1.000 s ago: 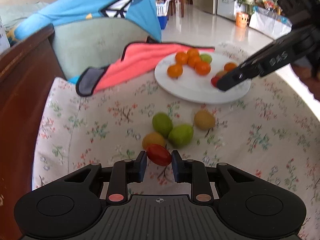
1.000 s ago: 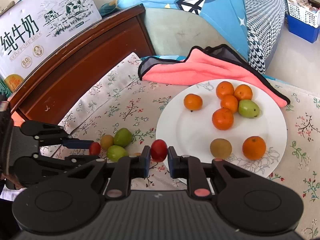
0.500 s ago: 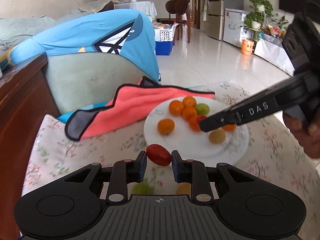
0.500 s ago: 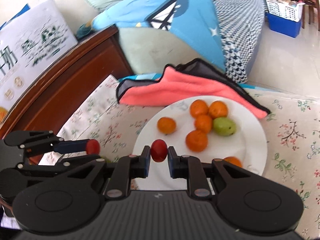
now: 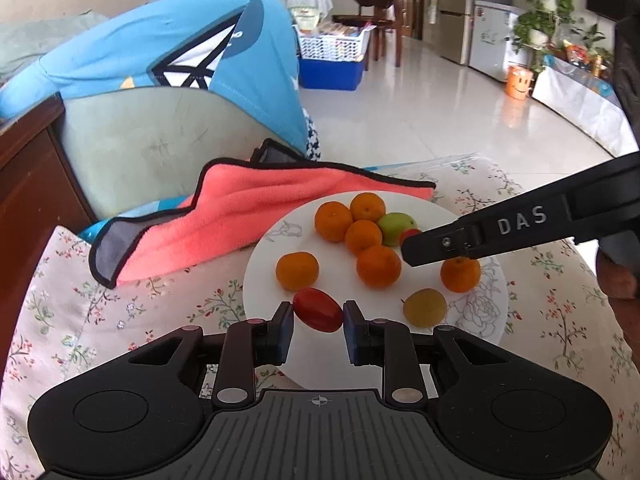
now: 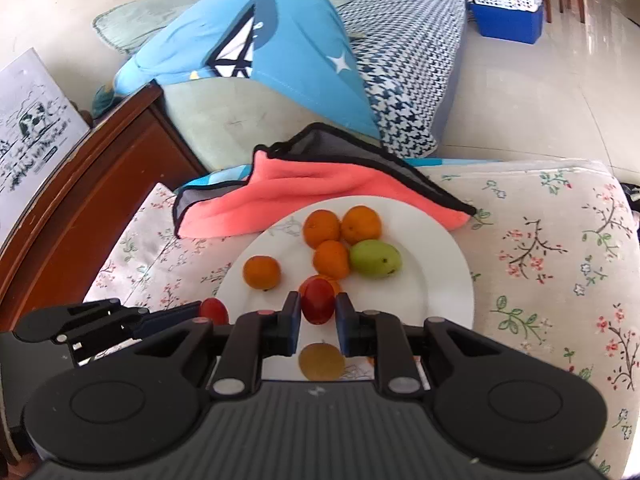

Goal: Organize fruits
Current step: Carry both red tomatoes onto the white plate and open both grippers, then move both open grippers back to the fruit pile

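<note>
A white plate (image 5: 476, 320) (image 6: 440, 280) on the floral cloth holds several oranges (image 5: 378, 266), a green fruit (image 5: 394, 228) (image 6: 374, 259) and a yellow-brown fruit (image 5: 425, 307) (image 6: 321, 361). My left gripper (image 5: 318, 322) is shut on a red cherry tomato (image 5: 319, 314) over the plate's near-left edge. My right gripper (image 6: 317, 318) is shut on another red cherry tomato (image 6: 317, 304) above the plate's middle. The right gripper shows in the left wrist view (image 5: 412, 250), the left gripper in the right wrist view (image 6: 208, 314).
A pink cloth (image 5: 248, 216) (image 6: 320, 196) lies behind the plate, touching its far rim. A dark wooden cabinet (image 5: 24, 200) (image 6: 80, 208) stands at the left. A sofa with a blue garment (image 6: 260, 48) is behind the table.
Both grippers moved forward over the plate with their tomatoes. The loose fruits on the cloth have dropped out of the left wrist view.
</note>
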Motion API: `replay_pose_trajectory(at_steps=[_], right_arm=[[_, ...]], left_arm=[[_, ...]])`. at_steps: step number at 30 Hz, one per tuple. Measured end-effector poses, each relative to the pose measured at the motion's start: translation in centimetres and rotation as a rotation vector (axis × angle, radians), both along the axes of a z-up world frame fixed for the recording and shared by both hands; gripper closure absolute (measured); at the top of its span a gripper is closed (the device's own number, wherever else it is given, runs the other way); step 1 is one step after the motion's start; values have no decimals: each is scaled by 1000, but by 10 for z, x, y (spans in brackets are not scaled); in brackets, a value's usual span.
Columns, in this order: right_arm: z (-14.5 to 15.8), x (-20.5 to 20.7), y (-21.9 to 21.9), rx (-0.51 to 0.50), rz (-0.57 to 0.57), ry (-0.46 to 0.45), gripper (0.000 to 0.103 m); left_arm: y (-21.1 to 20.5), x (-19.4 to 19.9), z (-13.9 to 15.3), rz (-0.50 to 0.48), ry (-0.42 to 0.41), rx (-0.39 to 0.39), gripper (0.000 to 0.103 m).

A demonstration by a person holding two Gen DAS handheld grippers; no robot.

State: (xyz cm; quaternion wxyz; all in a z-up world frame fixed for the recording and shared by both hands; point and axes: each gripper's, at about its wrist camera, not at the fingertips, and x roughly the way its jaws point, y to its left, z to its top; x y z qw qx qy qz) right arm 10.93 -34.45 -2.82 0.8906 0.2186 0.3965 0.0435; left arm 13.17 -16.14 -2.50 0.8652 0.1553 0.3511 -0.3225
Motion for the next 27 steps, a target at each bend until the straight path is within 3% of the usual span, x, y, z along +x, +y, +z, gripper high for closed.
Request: replay_pose_trajectory(at_steps=[6, 8, 10, 13, 15, 18, 23, 27], right_arm=[[2, -1, -10, 40, -46, -10, 81], [4, -3, -12, 45, -57, -18, 81], [6, -4, -14, 51, -60, -24, 78], [10, -5, -14, 43, -61, -33, 66], [13, -6, -13, 42, -55, -37, 65], [17, -10, -8, 43, -31, -46, 60], [25, -22, 4, 39, 19, -82, 39], [32, -33, 17, 39, 76, -98, 30]], left_arm=[[-1, 4, 11, 57, 4, -60, 75], [-1, 3, 19, 77, -3, -78, 62], [1, 1, 26, 100, -18, -87, 31], [8, -5, 39, 133, -52, -77, 22], [13, -5, 45, 161, -52, -56, 17], [29, -5, 51, 213, -37, -38, 16], [64, -9, 56, 308, 4, -47, 16], [87, -13, 55, 355, 21, -22, 16]])
